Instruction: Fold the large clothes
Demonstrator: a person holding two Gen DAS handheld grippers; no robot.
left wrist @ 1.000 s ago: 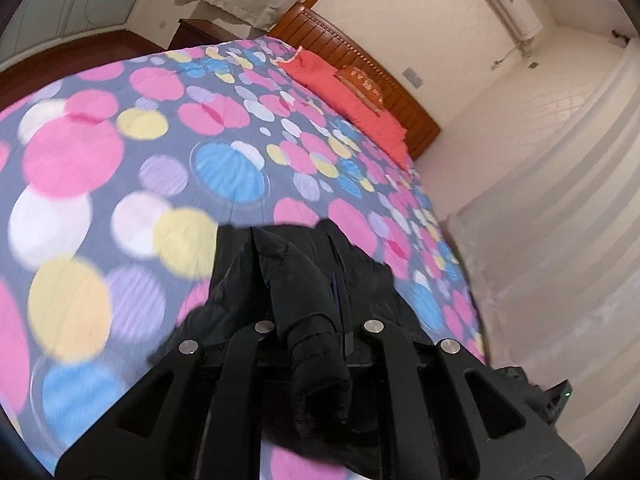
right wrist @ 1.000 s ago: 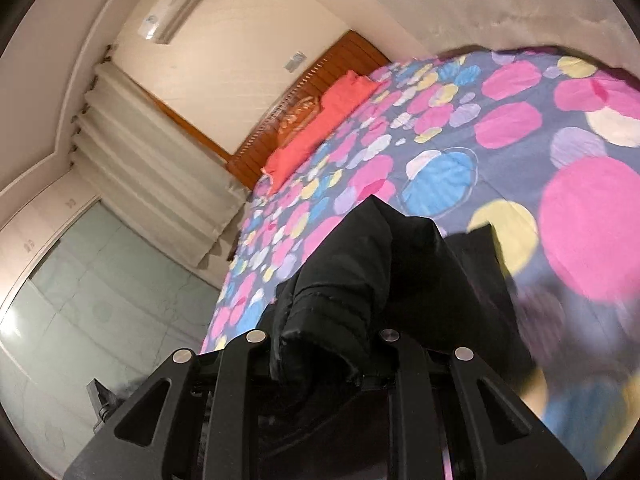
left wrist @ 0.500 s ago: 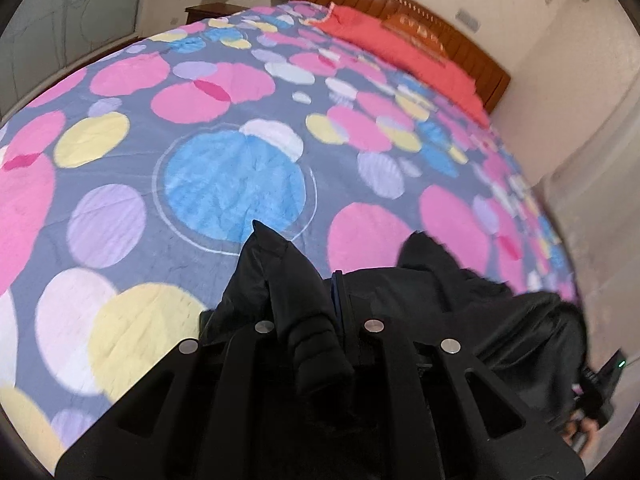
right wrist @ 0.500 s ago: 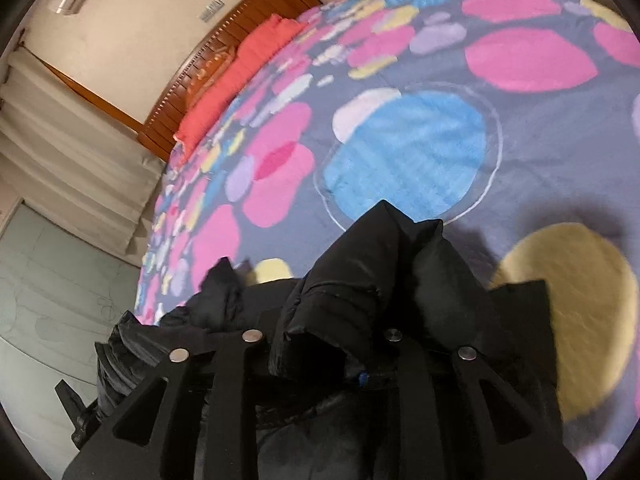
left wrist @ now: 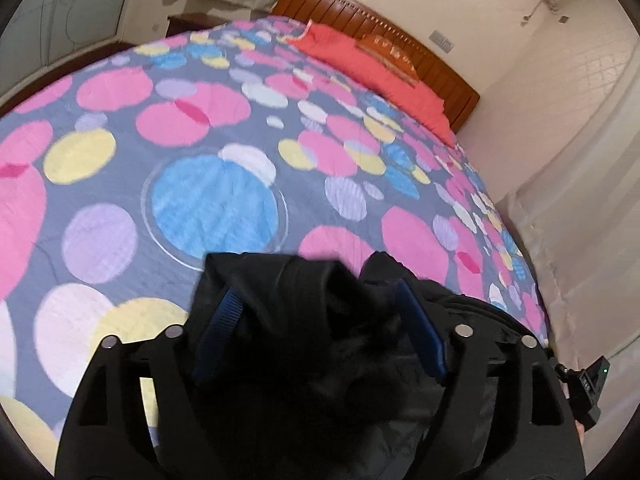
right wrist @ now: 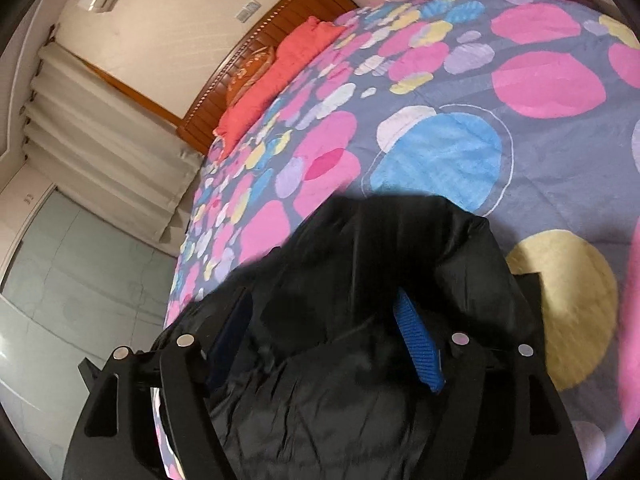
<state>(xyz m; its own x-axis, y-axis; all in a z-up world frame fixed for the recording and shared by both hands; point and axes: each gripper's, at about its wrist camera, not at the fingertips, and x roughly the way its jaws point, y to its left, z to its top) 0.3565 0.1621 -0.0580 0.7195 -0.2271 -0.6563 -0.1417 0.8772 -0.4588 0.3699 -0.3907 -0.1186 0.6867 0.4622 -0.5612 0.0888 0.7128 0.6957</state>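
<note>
My left jaws [left wrist: 320, 320] have just been opening and now stand wide, their blue pads [left wrist: 420, 332] apart from the cloth. A bunched fold of the black padded jacket [left wrist: 304, 312] sits loosely in the gap between them, no longer pinched. My right jaws [right wrist: 324, 328] have just been opening too; their blue pad [right wrist: 418, 344] shows bare on one side, and the jacket's [right wrist: 380, 264] upper edge humps up between the fingers without being squeezed.

The jacket lies on the bed [left wrist: 120, 184], near its foot end, on a grey bedspread [right wrist: 540, 184] printed with pink, blue, yellow and lilac circles. In the left view its front edge reaches just short of a large blue circle [left wrist: 216, 204], and more of the black cloth spreads away to the right toward the bed's side. In the right view the jacket runs from under my fingers up toward the same blue circle [right wrist: 440, 160], with a yellow circle just beside it on the right.

At the far end of the bed, a red pillow [left wrist: 368, 68] rests against a wooden headboard [left wrist: 384, 40]. Pale curtains [right wrist: 100, 152] hang along the wall beside the bed.
</note>
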